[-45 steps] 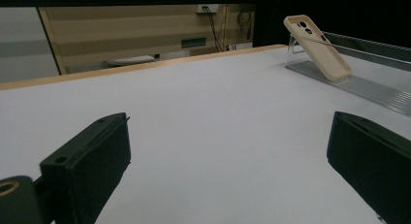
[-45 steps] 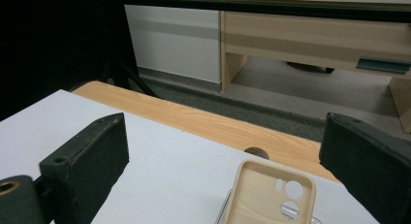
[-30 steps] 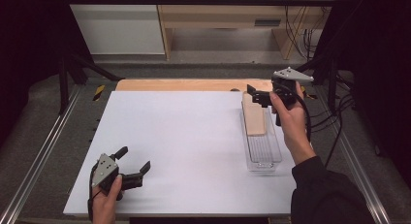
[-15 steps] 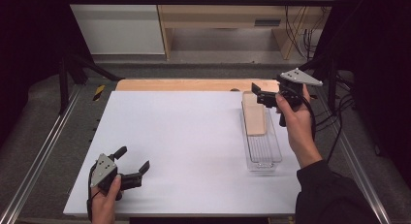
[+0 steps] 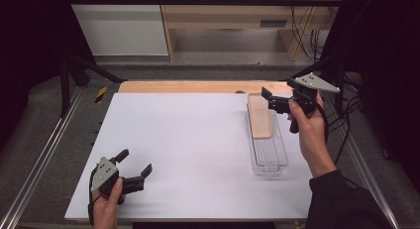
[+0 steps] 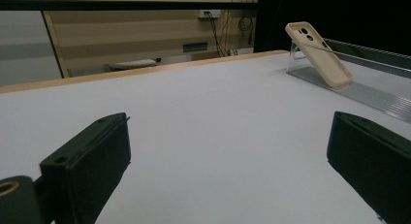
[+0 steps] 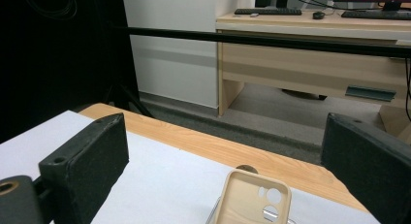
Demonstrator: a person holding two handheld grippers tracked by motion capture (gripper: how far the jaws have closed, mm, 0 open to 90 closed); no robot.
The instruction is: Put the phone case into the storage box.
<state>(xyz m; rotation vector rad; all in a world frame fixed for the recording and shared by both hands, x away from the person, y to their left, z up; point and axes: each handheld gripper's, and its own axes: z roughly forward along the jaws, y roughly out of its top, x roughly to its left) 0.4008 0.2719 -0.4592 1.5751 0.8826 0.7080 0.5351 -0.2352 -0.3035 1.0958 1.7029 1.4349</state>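
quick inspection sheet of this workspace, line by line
surface: white table top, bare across its middle; a wooden strip runs along the far edge
job's things: beige phone case leaning tilted on a clear slotted rack at the table's right side
clutter: nothing seen on the white top
grippers: left hand-held gripper low at the near left corner, jaws open and holding nothing; right hand-held gripper raised by the top end of the case, jaws open and not on it
cables: black cable trails from the right one over the hand
surroundings: metal frame rails, a wooden desk behind, with a keyboard
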